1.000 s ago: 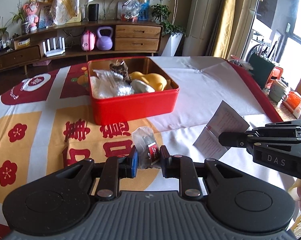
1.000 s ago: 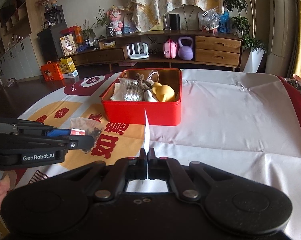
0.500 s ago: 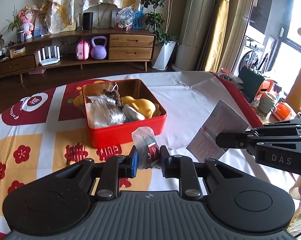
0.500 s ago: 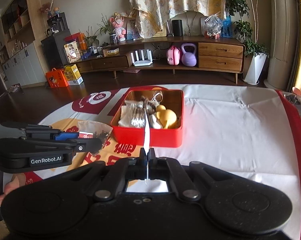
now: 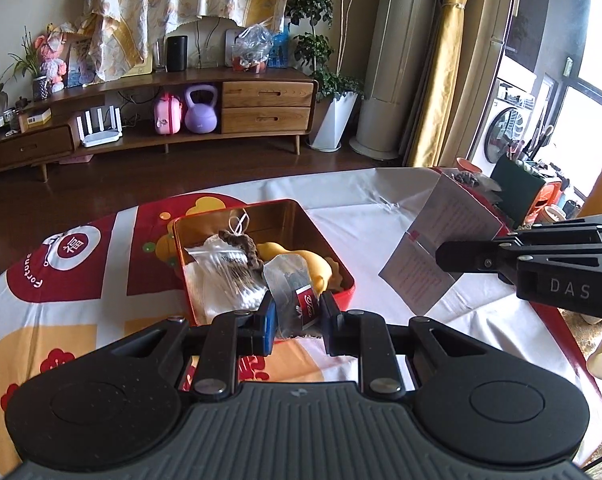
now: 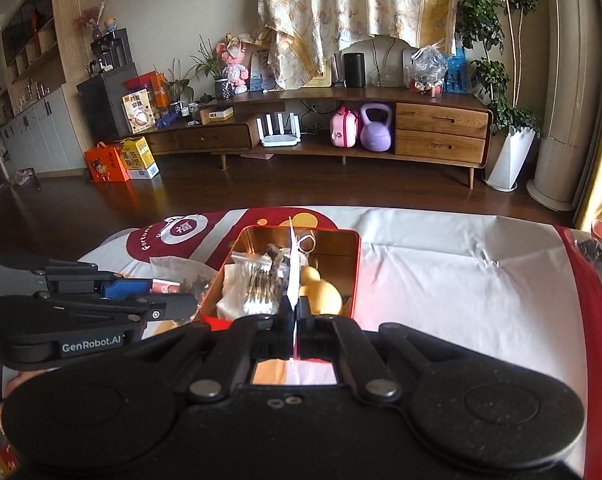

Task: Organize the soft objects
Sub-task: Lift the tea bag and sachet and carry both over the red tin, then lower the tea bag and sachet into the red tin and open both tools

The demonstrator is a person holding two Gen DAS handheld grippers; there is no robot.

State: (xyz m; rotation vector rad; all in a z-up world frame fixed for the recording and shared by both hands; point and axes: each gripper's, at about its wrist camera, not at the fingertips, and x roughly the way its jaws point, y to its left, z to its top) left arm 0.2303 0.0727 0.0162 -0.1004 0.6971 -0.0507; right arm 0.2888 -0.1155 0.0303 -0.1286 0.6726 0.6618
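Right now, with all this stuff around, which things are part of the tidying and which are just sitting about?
Part of the job:
- left gripper holding a clear packet
- right gripper holding a paper leaflet
- red tin with soft items

Just lying about:
- purple kettlebell
- pink case
- router

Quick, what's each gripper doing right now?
Left gripper: shut on a clear plastic packet.
Right gripper: shut on a paper leaflet.

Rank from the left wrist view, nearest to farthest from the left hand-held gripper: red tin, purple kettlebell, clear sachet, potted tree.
1. clear sachet: pinched between the pads of the left hand-held gripper.
2. red tin: just ahead on the tablecloth, open.
3. purple kettlebell: across the floor, on the sideboard's lower shelf.
4. potted tree: right of the sideboard; depth close to the kettlebell's, hard to call.
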